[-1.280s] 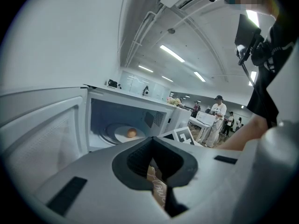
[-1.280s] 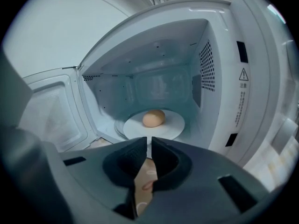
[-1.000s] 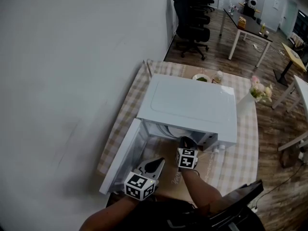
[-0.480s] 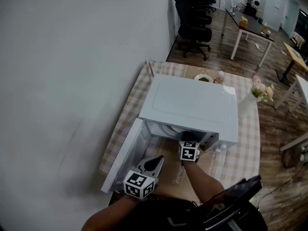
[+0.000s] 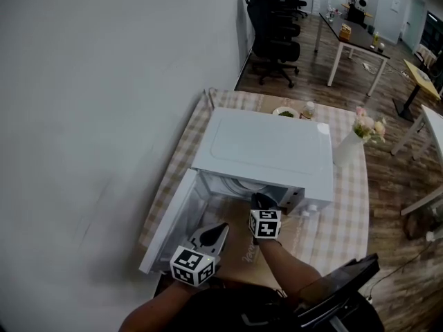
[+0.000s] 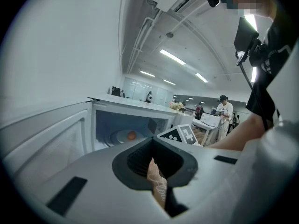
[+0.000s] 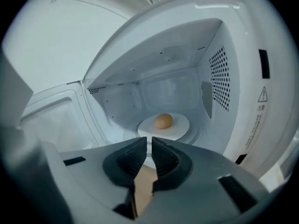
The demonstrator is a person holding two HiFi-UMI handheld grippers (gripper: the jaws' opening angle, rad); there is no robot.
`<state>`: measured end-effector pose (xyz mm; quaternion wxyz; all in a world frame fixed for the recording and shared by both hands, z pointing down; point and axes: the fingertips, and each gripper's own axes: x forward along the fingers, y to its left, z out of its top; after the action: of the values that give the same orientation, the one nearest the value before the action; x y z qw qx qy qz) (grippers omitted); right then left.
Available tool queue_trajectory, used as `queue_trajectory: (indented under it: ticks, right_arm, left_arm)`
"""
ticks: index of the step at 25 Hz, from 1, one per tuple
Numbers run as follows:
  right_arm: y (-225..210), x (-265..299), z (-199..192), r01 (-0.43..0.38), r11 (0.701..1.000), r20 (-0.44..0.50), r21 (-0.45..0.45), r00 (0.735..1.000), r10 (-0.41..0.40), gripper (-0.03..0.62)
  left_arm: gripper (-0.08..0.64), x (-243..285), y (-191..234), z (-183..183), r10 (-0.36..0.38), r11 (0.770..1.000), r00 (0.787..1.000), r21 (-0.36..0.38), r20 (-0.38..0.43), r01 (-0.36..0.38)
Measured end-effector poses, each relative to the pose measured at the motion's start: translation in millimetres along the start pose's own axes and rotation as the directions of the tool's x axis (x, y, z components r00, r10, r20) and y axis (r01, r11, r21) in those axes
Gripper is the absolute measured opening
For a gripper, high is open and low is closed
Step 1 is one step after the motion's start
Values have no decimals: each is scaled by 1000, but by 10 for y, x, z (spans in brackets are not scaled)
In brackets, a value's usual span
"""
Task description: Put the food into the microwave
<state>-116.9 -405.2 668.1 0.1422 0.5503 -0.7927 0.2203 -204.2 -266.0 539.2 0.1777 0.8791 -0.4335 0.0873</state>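
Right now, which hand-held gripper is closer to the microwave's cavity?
The right hand-held gripper: its shut, empty jaws sit at the microwave mouth, facing the food on the plate. The left hand-held gripper hangs back by the open door.

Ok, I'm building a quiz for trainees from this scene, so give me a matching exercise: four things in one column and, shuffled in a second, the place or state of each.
Things:
1 brown food
2 microwave door
3 right gripper
4 flower vase

Places or states:
A swung open
B on the checked table, right of the microwave
C on the white plate inside the microwave
D jaws shut, nothing held

Pairs: 1-C, 2-A, 3-D, 4-B
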Motion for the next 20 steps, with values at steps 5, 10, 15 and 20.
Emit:
queue_trajectory:
  ticks: [5,10,15,20]
  right_arm:
    - [102,-318,42,-98,995,19,4,995,98,31]
    - [156,-675,132,-189,982,56,0,980,188,20]
    - [253,-1053,260,-276,961,79,-33,957,278,14]
    - [369,-1409,501,-347,936,124,-62,928,352,12]
  left_arm:
    - [8,-43,-265,25,-33,995,999,97,14,32]
    - [8,-142,-589,69,-30,991,997,131,69,21]
    - [8,-194,-702,79,15,997,994,69,104,-23]
    - [8,-343,-688,125,93,994,985,46,143,-100]
